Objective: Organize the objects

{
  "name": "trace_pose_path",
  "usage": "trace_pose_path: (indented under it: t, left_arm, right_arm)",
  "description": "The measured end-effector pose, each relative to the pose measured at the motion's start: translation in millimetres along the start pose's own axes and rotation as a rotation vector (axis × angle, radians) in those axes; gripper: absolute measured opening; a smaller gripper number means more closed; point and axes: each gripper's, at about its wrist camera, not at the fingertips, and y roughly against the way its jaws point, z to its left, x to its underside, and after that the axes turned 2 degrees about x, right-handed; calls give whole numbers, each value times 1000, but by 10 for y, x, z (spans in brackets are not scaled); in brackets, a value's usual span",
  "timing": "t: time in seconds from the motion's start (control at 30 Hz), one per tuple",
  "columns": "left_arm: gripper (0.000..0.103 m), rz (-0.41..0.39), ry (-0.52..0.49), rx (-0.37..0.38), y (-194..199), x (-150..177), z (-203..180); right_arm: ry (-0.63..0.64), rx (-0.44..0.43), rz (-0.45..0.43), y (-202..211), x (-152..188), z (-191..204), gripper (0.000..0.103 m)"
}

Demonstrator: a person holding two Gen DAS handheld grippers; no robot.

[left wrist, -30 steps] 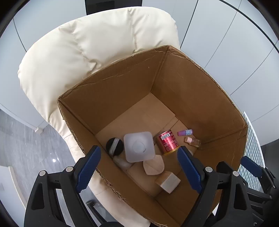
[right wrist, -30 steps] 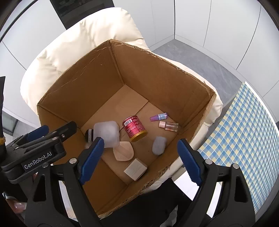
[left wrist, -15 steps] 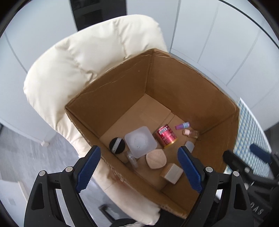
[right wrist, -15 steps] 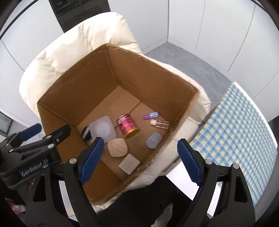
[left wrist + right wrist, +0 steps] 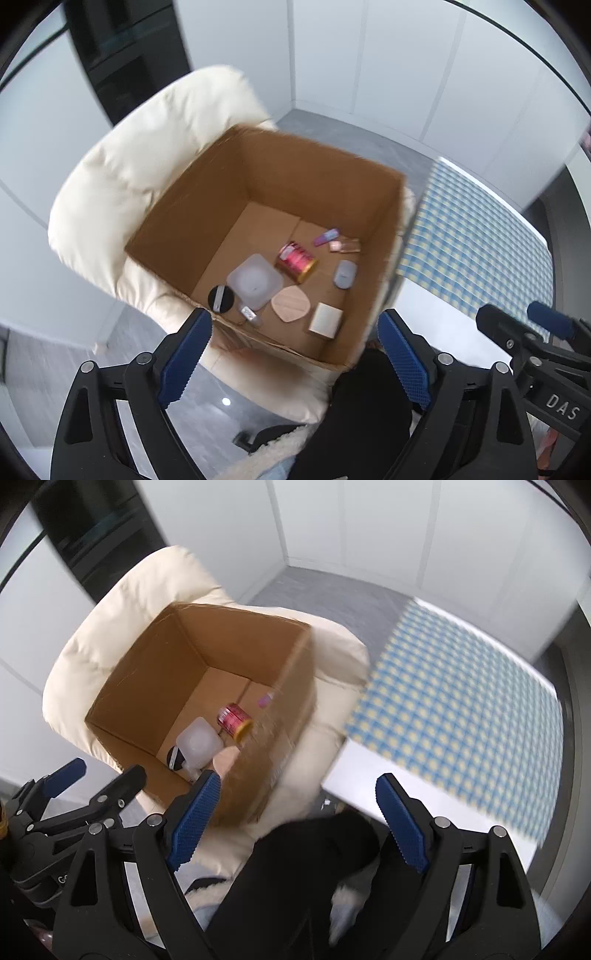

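Observation:
An open cardboard box stands on a cream padded chair. Inside lie a red can, a translucent white tub, a black round case, a peach compact, a small white box, a grey oval case and small bottles. My left gripper hovers above the box's near edge, its jaws opening with nothing between them. My right gripper hangs open and empty over the box's right side.
A table with a blue-and-yellow checked cloth stands to the right of the chair. White wall panels and grey floor lie behind. Dark clothing of the person fills the bottom middle. The other gripper shows at the right edge.
Both grippers have risen and pulled back from the box, which now looks smaller. Both views have rolled, and the checked table has come into sight on the right.

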Motion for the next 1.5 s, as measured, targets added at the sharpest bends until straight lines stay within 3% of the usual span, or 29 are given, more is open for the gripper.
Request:
trace_pose_path:
  t: [0.1, 0.27, 0.4, 0.7, 0.83, 1.5]
  left_arm:
    - [94, -23, -53, 35, 252, -23, -143]
    - [102, -29, -141, 84, 604, -18, -429]
    - [102, -26, -213, 54, 803, 11, -643]
    - [102, -32, -346, 66, 1180, 122, -901]
    - [102, -49, -390, 13, 1316, 184, -953]
    - [102, -56, -374, 36, 1511, 308, -813]
  right_arm:
    - [-106, 44, 14, 232, 154, -212, 88]
    - [-195, 133, -57, 716, 403, -446, 88]
    - [-241, 135, -95, 1051, 581, -556, 88]
    - [-320, 173, -144, 1620, 855, -659, 88]
    - [-315, 206, -170, 1797, 949, -581, 88]
    - [-312, 225, -188, 1955, 1124, -469, 88]
